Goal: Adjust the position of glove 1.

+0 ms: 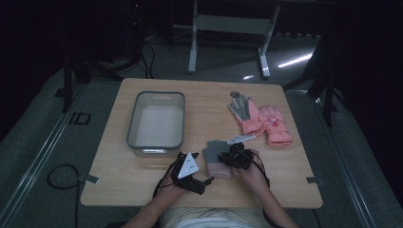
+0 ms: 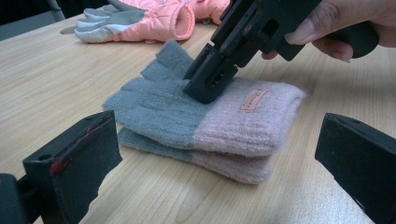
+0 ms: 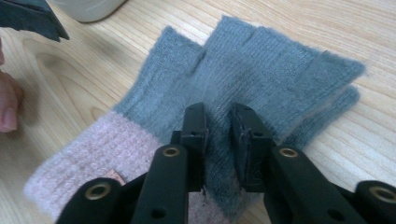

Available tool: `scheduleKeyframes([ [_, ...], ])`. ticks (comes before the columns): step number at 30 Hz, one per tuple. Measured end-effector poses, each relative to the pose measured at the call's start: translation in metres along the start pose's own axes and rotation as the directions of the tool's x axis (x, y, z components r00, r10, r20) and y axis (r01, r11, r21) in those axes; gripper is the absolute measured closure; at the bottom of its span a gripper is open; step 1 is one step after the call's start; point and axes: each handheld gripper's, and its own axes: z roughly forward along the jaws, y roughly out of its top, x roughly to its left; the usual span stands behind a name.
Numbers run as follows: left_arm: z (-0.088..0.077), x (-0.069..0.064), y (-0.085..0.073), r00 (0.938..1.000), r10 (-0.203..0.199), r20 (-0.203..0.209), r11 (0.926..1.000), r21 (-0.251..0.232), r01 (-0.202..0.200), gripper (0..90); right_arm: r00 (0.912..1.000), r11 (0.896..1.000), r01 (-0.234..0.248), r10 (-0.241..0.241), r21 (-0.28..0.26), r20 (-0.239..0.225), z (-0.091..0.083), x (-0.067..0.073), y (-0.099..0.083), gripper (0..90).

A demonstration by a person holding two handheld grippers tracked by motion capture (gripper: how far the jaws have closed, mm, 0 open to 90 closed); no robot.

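Left gripper [image 2: 224,154]: jaws wide apart, level with the tabletop [image 2: 42,88], framing the knit glove pair from the cuff side; nothing between the pads.
Knit glove pair [image 2: 205,119]: grey-and-pink fingerless gloves, stacked, flat on the tabletop, between and just beyond the left jaws.
Right gripper [image 3: 218,122]: tips pressed down onto the grey part of the top glove; jaws a narrow gap apart, a ridge of knit between them, not clearly clamped.
Step in hand: pinching up the pair, judged.
Next move: close fully on the fold, catching both layers, then lift.
Beyond: bin [image 1: 156,119], pink ski gloves [image 1: 260,119].
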Motion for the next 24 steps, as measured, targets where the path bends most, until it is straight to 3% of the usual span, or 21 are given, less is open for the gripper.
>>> scheduleKeyframes([
  [5,0.001,-0.001,0.0,0.9998,0.007,-0.016,0.9999,0.015,-0.007,0.0,1.0,1.0,-0.006,0.006,0.008,-0.001,0.001,-0.001,0.0,66.9],
  [8,0.002,-0.002,0.001,0.9986,0.006,-0.052,0.9996,0.027,-0.004,0.0,0.9997,1.0,-0.017,0.017,0.01,-0.015,0.0,-0.003,0.001,59.0],
  [11,0.002,-0.001,0.002,0.9994,0.012,-0.031,0.9999,-0.004,-0.012,0.0,0.9993,1.0,-0.016,0.016,0.002,-0.034,-0.006,-0.006,0.003,50.4],
  [14,0.0,0.0,0.006,0.9998,0.018,-0.007,0.9996,-0.023,-0.018,3.4,0.9994,1.0,-0.016,0.015,-0.022,-0.032,-0.014,-0.009,0.006,49.2],
  [16,0.0,-0.001,0.016,0.999,0.019,0.041,0.9994,-0.029,-0.018,3.6,0.9995,0.998,-0.03,0.029,-0.06,-0.016,-0.029,-0.023,0.01,50.0],
  [18,0.003,-0.003,0.025,0.9964,0.057,0.063,0.9982,0.015,-0.058,6.8,0.9988,0.997,-0.048,0.048,-0.068,0.0,-0.036,-0.034,0.013,51.3],
  [19,0.003,-0.003,0.025,0.9964,0.057,0.063,0.9982,0.015,-0.058,6.8,0.9988,0.997,-0.048,0.048,-0.068,0.0,-0.036,-0.034,0.013,51.3],
  [20,0.009,-0.007,0.033,0.993,0.086,0.081,0.9937,0.065,-0.091,6.8,0.9984,0.996,-0.054,0.055,-0.074,0.01,-0.041,-0.043,0.018,52.1],
  [22,0.018,-0.008,0.04,0.9915,0.08,0.102,0.9866,0.134,-0.093,7.7,0.9979,0.995,-0.062,0.063,-0.079,0.012,-0.043,-0.049,0.023,52.9],
  [24,0.018,-0.008,0.04,0.9915,0.08,0.102,0.9866,0.134,-0.093,8.3,0.9978,0.995,-0.064,0.065,-0.075,0.012,-0.042,-0.051,0.025,52.9],
])
